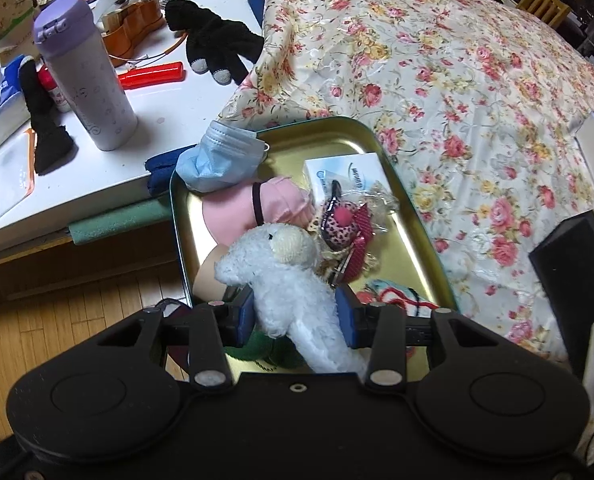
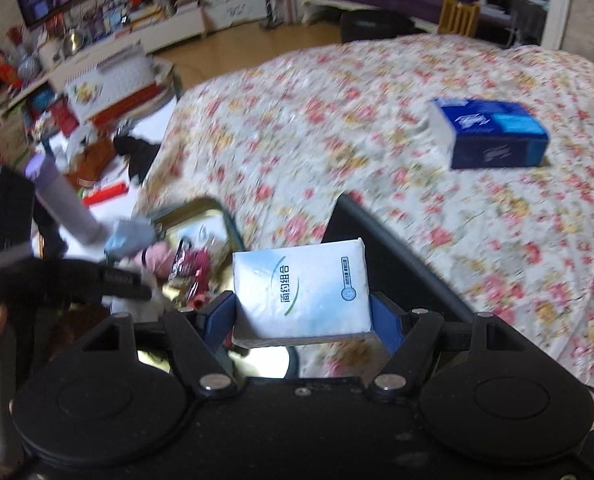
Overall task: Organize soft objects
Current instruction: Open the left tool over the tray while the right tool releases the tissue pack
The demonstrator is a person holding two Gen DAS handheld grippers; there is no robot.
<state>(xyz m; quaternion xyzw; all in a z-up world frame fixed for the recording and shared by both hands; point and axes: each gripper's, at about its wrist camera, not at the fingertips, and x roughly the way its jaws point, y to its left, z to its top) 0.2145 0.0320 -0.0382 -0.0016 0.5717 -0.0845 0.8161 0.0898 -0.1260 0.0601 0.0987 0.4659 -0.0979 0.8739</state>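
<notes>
Over the gold tin tray (image 1: 401, 240), the left gripper (image 1: 297, 316) clamped a white plush toy (image 1: 293, 284), pointing steeply down.

Between its blue pads (image 1: 245, 312) the toy's body was squeezed, its cream face tipped toward a pink cloth (image 1: 273, 204) and a leopard-print trinket (image 1: 343, 222) lying in the tray, with a blue face mask (image 1: 221, 158) draped over the tray's far rim and a small white tissue packet (image 1: 343, 170) behind them. Tray rested on a floral bedspread (image 1: 457, 80), beside a white table (image 1: 169, 108) carrying a lavender bottle (image 1: 85, 76) and black gloves (image 1: 213, 40). Right gripper (image 2: 303, 312), angled down above the bedspread, held a white tissue pack (image 2: 301, 288) tight between its pads; a blue tissue box (image 2: 493, 132) lay well apart on the bed.
</notes>
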